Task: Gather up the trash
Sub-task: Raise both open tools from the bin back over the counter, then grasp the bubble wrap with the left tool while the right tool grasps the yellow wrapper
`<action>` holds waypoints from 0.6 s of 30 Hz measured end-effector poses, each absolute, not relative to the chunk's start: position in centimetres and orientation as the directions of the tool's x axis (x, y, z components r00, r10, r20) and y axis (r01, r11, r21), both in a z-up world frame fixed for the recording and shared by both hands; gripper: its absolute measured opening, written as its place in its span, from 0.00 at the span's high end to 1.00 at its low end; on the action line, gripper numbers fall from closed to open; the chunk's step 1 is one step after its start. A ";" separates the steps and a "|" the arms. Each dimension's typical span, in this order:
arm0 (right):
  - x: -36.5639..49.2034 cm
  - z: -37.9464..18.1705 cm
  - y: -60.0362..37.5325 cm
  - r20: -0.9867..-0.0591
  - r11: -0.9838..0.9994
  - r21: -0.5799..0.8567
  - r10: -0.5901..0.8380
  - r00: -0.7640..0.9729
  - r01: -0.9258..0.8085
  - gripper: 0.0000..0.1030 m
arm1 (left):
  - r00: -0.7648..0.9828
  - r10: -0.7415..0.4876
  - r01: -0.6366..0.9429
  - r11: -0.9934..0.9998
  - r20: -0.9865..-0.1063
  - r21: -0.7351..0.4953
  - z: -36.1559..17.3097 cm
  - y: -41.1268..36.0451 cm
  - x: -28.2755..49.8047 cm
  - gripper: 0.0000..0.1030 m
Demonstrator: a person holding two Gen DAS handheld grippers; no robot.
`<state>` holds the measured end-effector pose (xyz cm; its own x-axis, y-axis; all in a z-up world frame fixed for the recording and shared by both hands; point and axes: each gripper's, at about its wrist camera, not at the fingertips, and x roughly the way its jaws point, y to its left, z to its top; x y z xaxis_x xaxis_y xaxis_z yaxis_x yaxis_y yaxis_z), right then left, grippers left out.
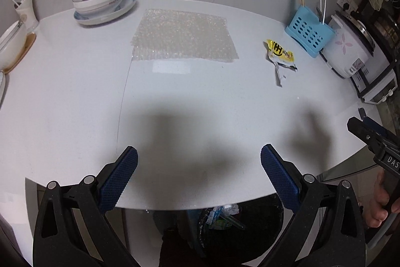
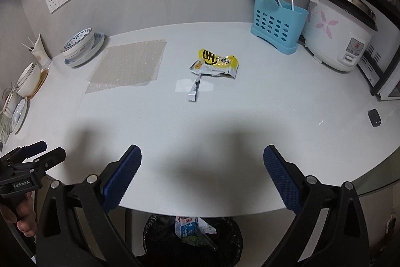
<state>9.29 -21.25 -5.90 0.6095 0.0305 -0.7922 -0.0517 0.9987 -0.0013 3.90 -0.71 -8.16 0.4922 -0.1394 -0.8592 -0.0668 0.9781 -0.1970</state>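
A torn yellow snack wrapper (image 2: 215, 64) lies on the white table (image 2: 225, 137), mid-table; it also shows in the left wrist view (image 1: 281, 55) at the right. A sheet of bubble wrap (image 1: 183, 35) lies flat further left, also seen in the right wrist view (image 2: 128, 65). A black-lined trash bin (image 2: 192, 239) with a milk carton and scraps stands below the table's front edge; it shows in the left wrist view (image 1: 225, 222) too. My left gripper (image 1: 198, 177) and right gripper (image 2: 202, 177) are both open and empty, above the front edge.
Stacked bowls on a plate (image 1: 102, 1) stand at the back left, more bowls (image 2: 27, 79) along the left edge. A blue utensil holder (image 2: 277, 24) and a white rice cooker (image 2: 340, 29) stand at the back right. A small black object (image 2: 374, 117) lies at the right.
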 end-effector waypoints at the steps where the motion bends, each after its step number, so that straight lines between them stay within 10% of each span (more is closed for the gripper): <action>1: 9.7 -5.7 -21.2 -0.790 0.999 -0.003 0.028 0.612 -0.048 0.09 | 0.494 -0.139 -0.067 0.978 -0.858 -0.196 -8.0 -0.5 4.5 0.06; 18: 18.7 -6.3 -21.3 -0.815 1.000 -0.004 -0.015 0.580 0.020 0.09 | 0.498 -0.122 -0.063 0.982 -0.859 -0.176 -7.6 3.6 14.4 0.06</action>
<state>18.69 -21.27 -6.25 0.5796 -0.0150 -0.8148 0.0204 0.9998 -0.0039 14.36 3.64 -7.64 0.4977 -0.1222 -0.8587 -0.0625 0.9824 -0.1761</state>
